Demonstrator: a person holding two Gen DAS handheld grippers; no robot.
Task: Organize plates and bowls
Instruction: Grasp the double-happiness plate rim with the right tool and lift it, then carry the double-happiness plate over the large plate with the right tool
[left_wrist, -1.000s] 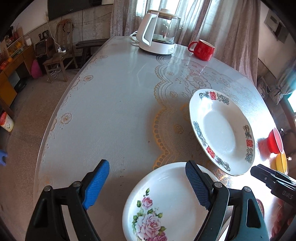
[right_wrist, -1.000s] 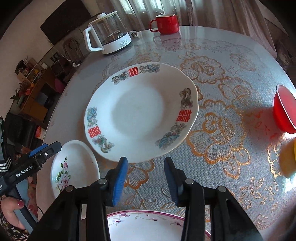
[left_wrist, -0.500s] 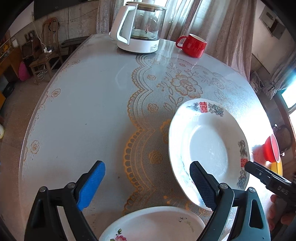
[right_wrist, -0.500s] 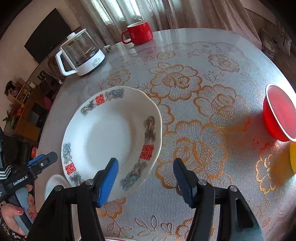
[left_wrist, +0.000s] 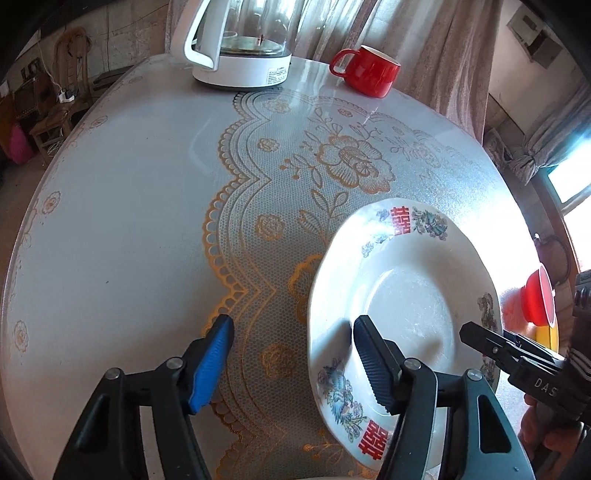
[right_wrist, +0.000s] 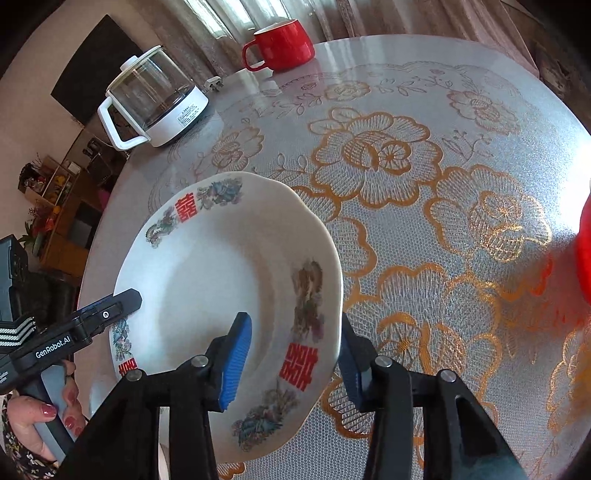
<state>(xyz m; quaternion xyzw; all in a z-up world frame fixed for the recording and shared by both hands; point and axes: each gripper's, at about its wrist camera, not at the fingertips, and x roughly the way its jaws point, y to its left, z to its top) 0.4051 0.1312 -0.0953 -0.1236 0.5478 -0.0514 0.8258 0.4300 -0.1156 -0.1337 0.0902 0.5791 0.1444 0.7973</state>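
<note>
Left wrist view: left gripper (left_wrist: 291, 362) straddles the plate's (left_wrist: 406, 295) near-left rim, one finger outside over the table (left_wrist: 129, 221), the other over the plate's well. Jaws are closing, about half wide, pads not yet pressing on the rim. The plate sits at about 4 o'clock in this view, white with red characters and blue-green motifs on its rim, flat on the lace-patterned cloth. Kettle (left_wrist: 240, 48) at 12 o'clock, far table edge. Mug (left_wrist: 369, 72) at 1 o'clock, just beside the kettle. Red bowl (left_wrist: 541, 299) at 3 o'clock, beyond the plate, with something yellow right under it, too cut off to tell. The right gripper's tip comes in from 4 o'clock over the plate's right rim.

Right wrist view: right gripper (right_wrist: 291, 362) straddles the plate's (right_wrist: 221, 266) right rim, blue pad inside over the well, other finger outside the rim. Jaws closing, narrow-to-medium, rim between them; contact cannot be told. Plate sits at 8 o'clock of centre. The left gripper enters at 9 o'clock over the plate's left rim, held by a hand (right_wrist: 33, 417) with red nails. Kettle (right_wrist: 155, 107) at 11 o'clock, mug (right_wrist: 284, 44) at 12 o'clock, red bowl (right_wrist: 585, 251) edge at 3 o'clock.
</note>
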